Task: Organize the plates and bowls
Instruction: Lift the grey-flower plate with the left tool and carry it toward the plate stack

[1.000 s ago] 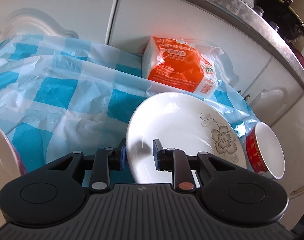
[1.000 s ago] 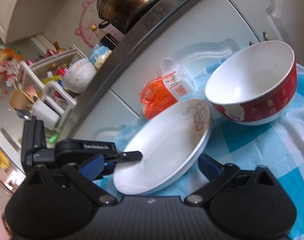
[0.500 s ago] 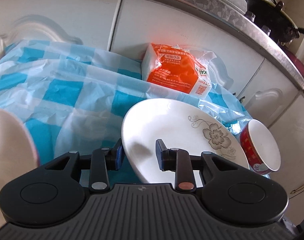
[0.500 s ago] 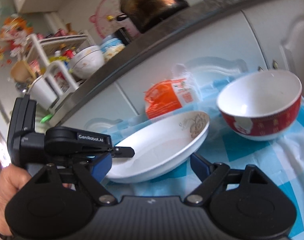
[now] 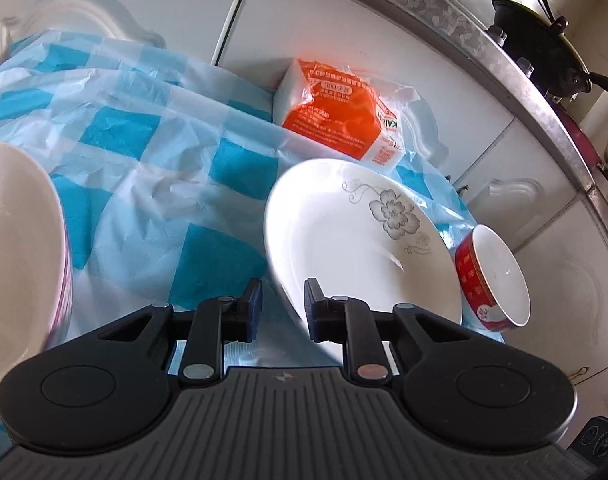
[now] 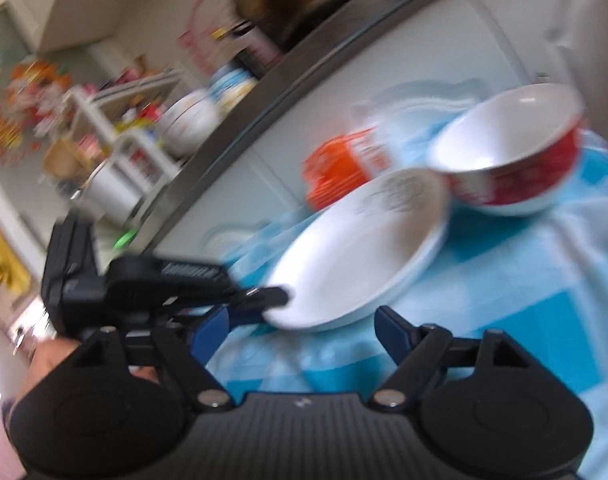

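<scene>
A: Where does the white plate with the grey flower print (image 5: 360,240) sit?

B: On the blue-and-white checked plastic cloth (image 5: 152,168), tilted, with its near rim between the two fingers of the left gripper (image 5: 282,312). The jaws stand a little apart; the right-hand pad is at the rim, the left-hand pad is clear of it. I cannot tell whether the plate is actually pinched.

A: And the right gripper (image 6: 300,320)?

B: Released, fingers spread wide, nothing between them. It hovers over the cloth just in front of the plate's near edge (image 6: 356,264). That view is blurred, so fine detail is lost.

A: What crowds the plate?

B: The red bowl with a white inside (image 5: 492,276) is just beside its far right rim; in the right wrist view the bowl (image 6: 512,156) looks to be touching or nearly touching the plate. Behind the plate is an orange-and-white packet in clear wrap (image 5: 340,116), leaning against the white cabinet doors (image 5: 344,32).

A: Anything on the other side?

B: A pale bowl with a pinkish outer edge (image 5: 20,256) fills the left margin of the left wrist view, well apart from the plate. From the right wrist camera, the left gripper's black body (image 6: 144,280) reaches in from the left, one fingertip resting on the plate's rim.

A: Above?

B: A metal counter edge (image 5: 504,60) with a black wok (image 5: 540,44) on it.
</scene>
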### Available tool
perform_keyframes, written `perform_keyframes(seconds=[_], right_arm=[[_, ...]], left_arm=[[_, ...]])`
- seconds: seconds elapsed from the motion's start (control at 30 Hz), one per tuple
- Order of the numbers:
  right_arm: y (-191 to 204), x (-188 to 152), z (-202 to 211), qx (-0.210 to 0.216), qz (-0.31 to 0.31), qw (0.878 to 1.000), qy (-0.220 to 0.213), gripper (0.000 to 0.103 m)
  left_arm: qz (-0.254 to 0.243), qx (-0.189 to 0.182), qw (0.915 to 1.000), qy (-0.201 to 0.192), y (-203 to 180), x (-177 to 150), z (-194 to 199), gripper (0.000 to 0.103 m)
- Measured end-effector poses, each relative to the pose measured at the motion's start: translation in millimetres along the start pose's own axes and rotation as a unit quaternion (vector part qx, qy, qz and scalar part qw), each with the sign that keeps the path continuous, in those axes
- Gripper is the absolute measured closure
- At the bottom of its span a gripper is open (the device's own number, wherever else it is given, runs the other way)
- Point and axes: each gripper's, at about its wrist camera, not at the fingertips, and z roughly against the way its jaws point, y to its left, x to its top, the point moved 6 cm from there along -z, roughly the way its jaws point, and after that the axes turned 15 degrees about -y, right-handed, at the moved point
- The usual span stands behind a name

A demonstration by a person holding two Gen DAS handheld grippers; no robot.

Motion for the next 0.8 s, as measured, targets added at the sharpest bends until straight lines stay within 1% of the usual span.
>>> perform_keyframes(seconds=[0.1,0.13,0.17,0.23,0.33,0.4,0.47,0.53,0.57,0.67,0.73,0.8], right_arm=[[-13,7,3,-0.034,-0.024,0.999,-0.024,0.022],[-15,9,1,-0.040,-0.029,0.998,-0.028,0.022],[-16,10,-3,-0.045,-0.033,0.998,-0.027,0.022],[-17,11,-9,-0.055,-0.036,0.997,-0.029,0.022],[-23,14,-16,-0.081,-0.045,0.995,-0.041,0.022],[-28,16,-20,-0.091,-0.047,0.994,-0.046,0.023],[-30,17,-23,-0.092,-0.047,0.993,-0.051,0.023],[-29,17,-28,-0.074,-0.050,0.995,-0.044,0.023],[-27,16,-29,-0.075,-0.044,0.995,-0.042,0.022],[-26,14,-30,-0.079,-0.031,0.996,-0.039,0.022],[-27,15,-28,-0.076,-0.037,0.995,-0.042,0.022],[-26,15,-26,-0.074,-0.040,0.996,-0.043,0.022]], left_arm=[[-0.009,0.009,0.9998,-0.012,2,5,-6,0.075],[-0.006,0.009,0.9999,-0.013,2,8,-12,0.070],[-0.003,0.011,0.9998,-0.015,3,10,-17,0.069],[-0.001,0.017,0.9997,-0.020,2,15,-29,0.068],[-0.011,0.013,0.9994,-0.030,-6,22,-44,0.068],[-0.024,0.017,0.9992,-0.029,-11,26,-56,0.068],[-0.036,0.018,0.9987,-0.032,-12,25,-61,0.071],[-0.058,0.019,0.9975,-0.034,-16,24,-62,0.071],[-0.066,0.019,0.9970,-0.035,-17,23,-61,0.071],[-0.058,0.020,0.9976,-0.032,-14,21,-57,0.077],[-0.052,0.019,0.9980,-0.030,-12,18,-51,0.078],[-0.058,0.022,0.9975,-0.032,-14,16,-42,0.078]])
